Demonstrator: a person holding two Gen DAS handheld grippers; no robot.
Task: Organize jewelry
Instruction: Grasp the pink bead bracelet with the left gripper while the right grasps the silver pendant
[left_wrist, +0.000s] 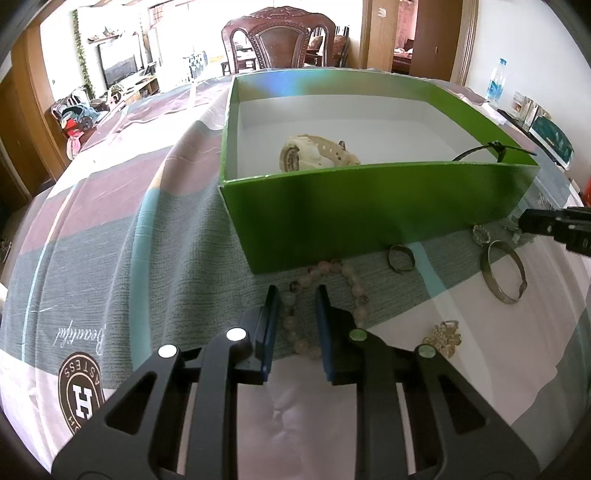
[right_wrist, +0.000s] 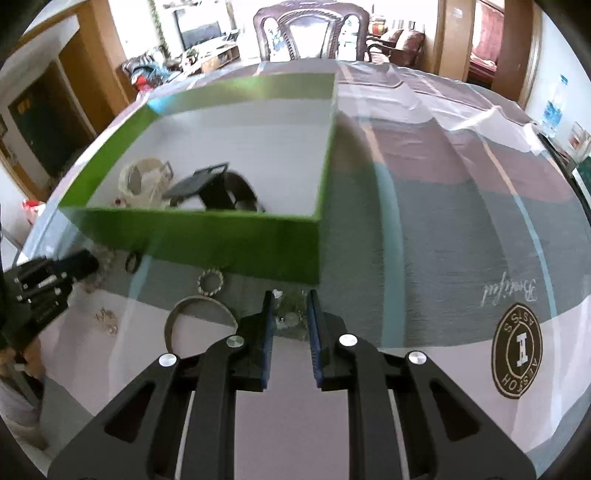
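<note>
Left tongs (left_wrist: 295, 295) clamped on pale pink round-bead bracelet (left_wrist: 325, 291), its near part hidden behind the blue pads, right tongs (right_wrist: 290, 299) closed on small blurred glittery jewelry piece (right_wrist: 290, 317), hard to identify

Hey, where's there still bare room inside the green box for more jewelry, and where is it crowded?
Inside the green box, the white floor along the far wall and toward its right wall is bare. The near-left part is crowded: the cream watch and a black watch lie there. Outside, the cloth along the box's front wall is cluttered with jewelry.
</note>
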